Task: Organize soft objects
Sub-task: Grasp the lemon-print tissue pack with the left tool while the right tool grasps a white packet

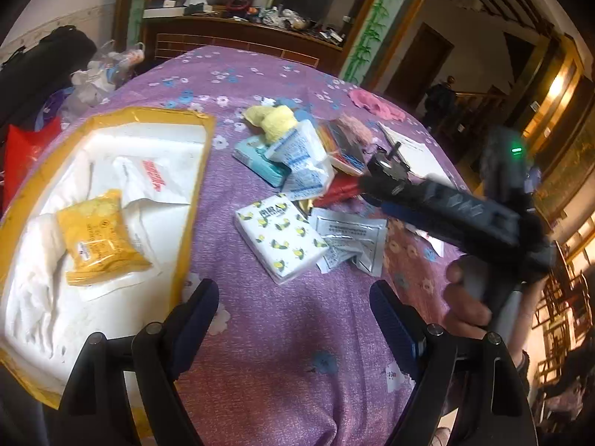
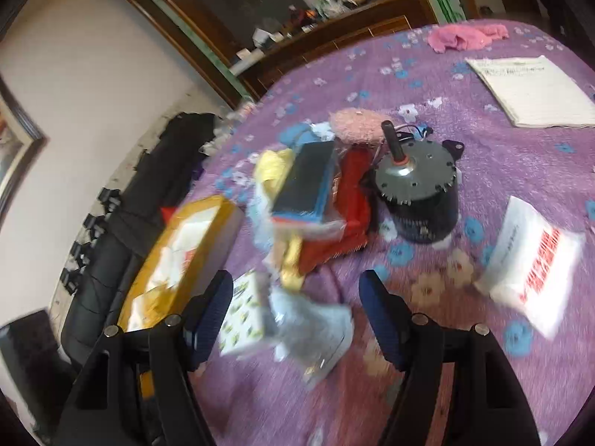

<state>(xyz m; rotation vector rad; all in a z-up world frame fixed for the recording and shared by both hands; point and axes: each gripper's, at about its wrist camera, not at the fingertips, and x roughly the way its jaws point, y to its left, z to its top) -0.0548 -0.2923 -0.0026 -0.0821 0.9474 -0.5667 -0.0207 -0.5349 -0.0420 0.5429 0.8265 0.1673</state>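
A loose pile of soft packets lies on the purple flowered cloth [image 1: 297, 334]: a lemon-print tissue pack [image 1: 279, 238], a silver sachet [image 1: 349, 241], a teal pack [image 1: 256, 160], a white-and-blue packet [image 1: 301, 160], yellow cloth [image 1: 271, 119] and a pink fluffy piece [image 1: 353, 126]. A yellow-rimmed box [image 1: 186, 193] at the left holds white bags and a yellow snack packet [image 1: 100, 238]. My left gripper [image 1: 293, 297] hangs open over bare cloth just short of the pile. My right gripper [image 2: 295, 286] is open, with the blurred silver sachet [image 2: 312, 327] below its jaws and no pad pressing on it.
A black motor [image 2: 420, 193] stands right of the pile. A white bag with red print [image 2: 531, 264], a sheet of paper [image 2: 531, 89] and a pink cloth [image 2: 465, 35] lie farther right. A hand [image 1: 468, 297] holds the right gripper [image 1: 372, 189]. A cluttered wooden cabinet [image 1: 241, 33] stands behind.
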